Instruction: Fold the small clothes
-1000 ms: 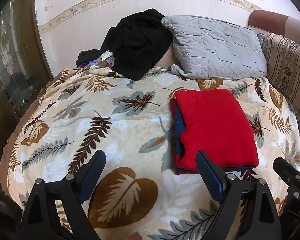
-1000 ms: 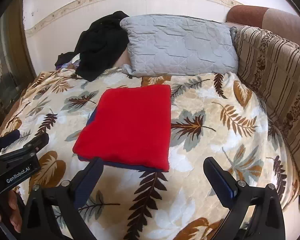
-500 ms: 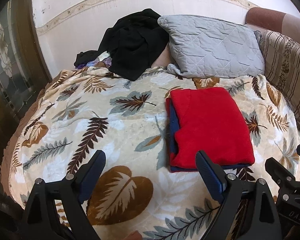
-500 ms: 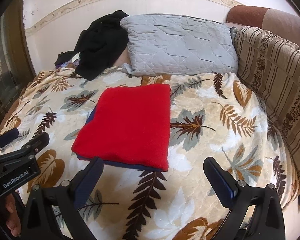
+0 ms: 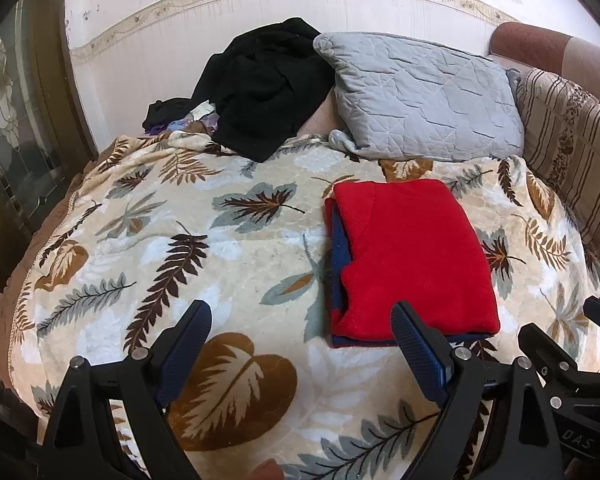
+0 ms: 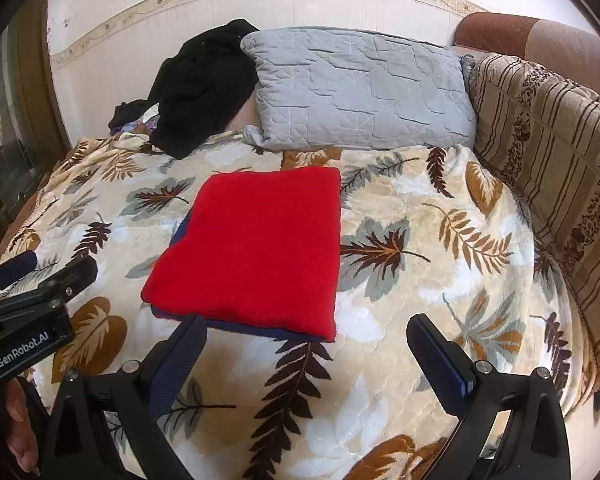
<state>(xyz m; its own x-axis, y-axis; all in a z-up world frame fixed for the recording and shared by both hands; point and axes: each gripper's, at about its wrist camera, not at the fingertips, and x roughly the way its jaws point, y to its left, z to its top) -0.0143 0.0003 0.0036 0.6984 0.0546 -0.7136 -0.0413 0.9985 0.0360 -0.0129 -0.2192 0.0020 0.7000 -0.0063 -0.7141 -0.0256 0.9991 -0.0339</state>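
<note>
A red folded garment [image 6: 252,248] lies flat on the leaf-patterned blanket [image 5: 204,256] that covers the bed, with a dark blue layer [image 5: 340,264] showing along its near and left edges (whether that is a second garment or part of the same one I cannot tell). Both grippers hover just short of it, touching nothing. The left gripper [image 5: 300,344] has its jaws spread wide with only blanket between them, and its right finger crosses in front of the near corner of the red cloth. The right gripper [image 6: 312,352] is equally wide apart and empty, its left finger overlapping the garment's near edge. Behind the garment, against the white wall, a grey quilted pillow [image 6: 360,92] leans beside a heap of black clothing [image 5: 264,88], well apart from the folded piece. A striped brown cushion [image 6: 548,152] lines the right side of the bed.
</note>
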